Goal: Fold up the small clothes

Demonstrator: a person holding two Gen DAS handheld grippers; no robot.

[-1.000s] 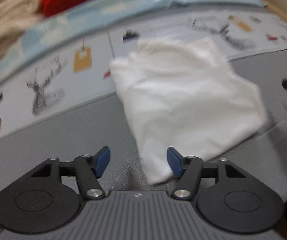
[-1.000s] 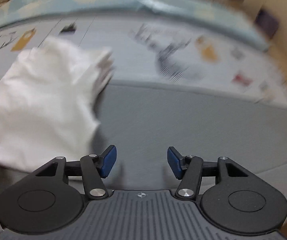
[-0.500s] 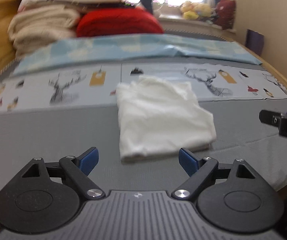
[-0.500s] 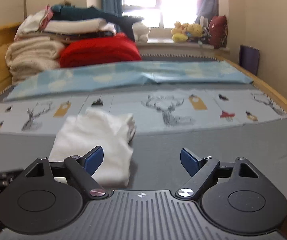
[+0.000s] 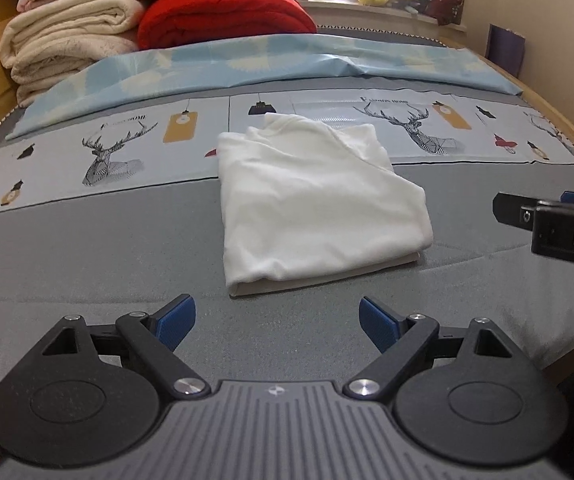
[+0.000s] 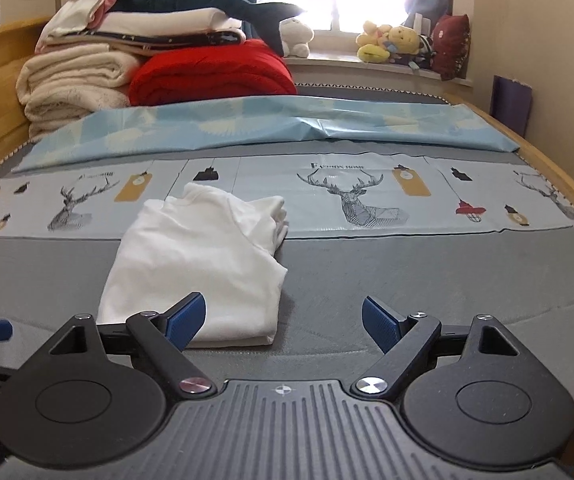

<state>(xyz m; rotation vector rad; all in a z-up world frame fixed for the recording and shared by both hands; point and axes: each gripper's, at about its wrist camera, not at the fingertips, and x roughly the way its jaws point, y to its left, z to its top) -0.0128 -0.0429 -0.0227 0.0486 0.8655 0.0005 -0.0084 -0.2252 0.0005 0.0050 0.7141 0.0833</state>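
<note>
A small white garment [image 5: 319, 208] lies folded in a rough rectangle on the grey bed cover [image 5: 87, 256], its far edge over the deer-print cloth [image 5: 119, 156]. My left gripper [image 5: 277, 322] hovers just short of its near edge, open, with nothing between the blue pads. In the right wrist view the garment [image 6: 203, 264] sits ahead and to the left. My right gripper [image 6: 283, 322] is open and empty, its left pad overlapping the garment's near edge in the picture. A finger [image 5: 515, 214] of the right gripper shows at the right edge of the left wrist view.
Folded cream blankets [image 6: 71, 84] and a red duvet [image 6: 211, 76] are stacked at the far left. A light blue sheet [image 6: 287, 120] crosses the bed behind the deer-print cloth. Plush toys [image 6: 391, 42] sit on the windowsill. A wooden bed rail [image 6: 559, 176] runs along the right.
Both grippers have pulled back from the white garment and their jaws have widened. The garment now lies still and folded, farther ahead in both views.
</note>
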